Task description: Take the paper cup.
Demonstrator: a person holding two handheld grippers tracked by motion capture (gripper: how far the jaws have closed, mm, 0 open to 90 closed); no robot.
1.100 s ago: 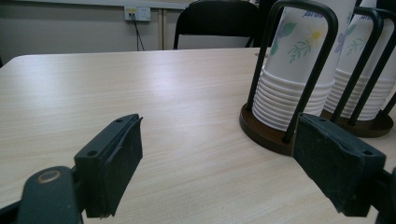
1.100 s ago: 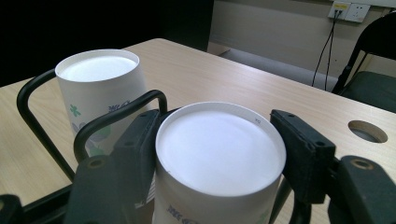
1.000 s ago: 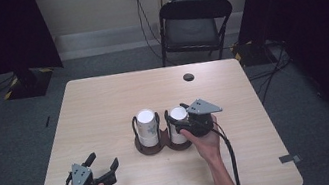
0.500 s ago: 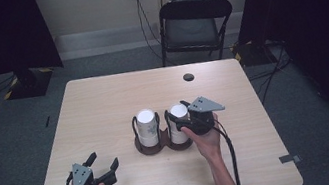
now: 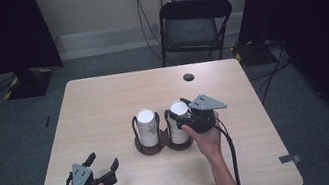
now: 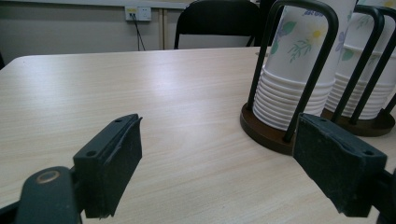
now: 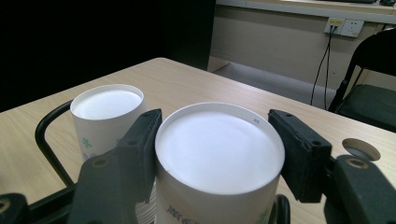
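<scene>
Two stacks of upside-down white paper cups stand in a dark two-ring wire holder point(image 5: 161, 145) at the table's middle. My right gripper point(image 5: 180, 113) reaches over the right stack point(image 5: 177, 127) from the right. In the right gripper view its pads point(image 7: 144, 140) sit on both sides of the top cup point(image 7: 219, 154), shut on it, with the left stack point(image 7: 106, 109) beyond. My left gripper point(image 5: 103, 160) rests open near the front left edge with nothing between its jaws. From the left gripper view, both flower-printed stacks point(image 6: 294, 70) stand ahead on the right.
A small round hole point(image 5: 188, 77) sits in the tabletop at the back right. A black folding chair point(image 5: 194, 26) stands behind the table. Bare wood point(image 5: 99, 108) spreads left of the holder. Cables trail from both grippers toward the front edge.
The right gripper's jaws have drawn in a little against the right stack's top cup. The left gripper has stayed where it was.
</scene>
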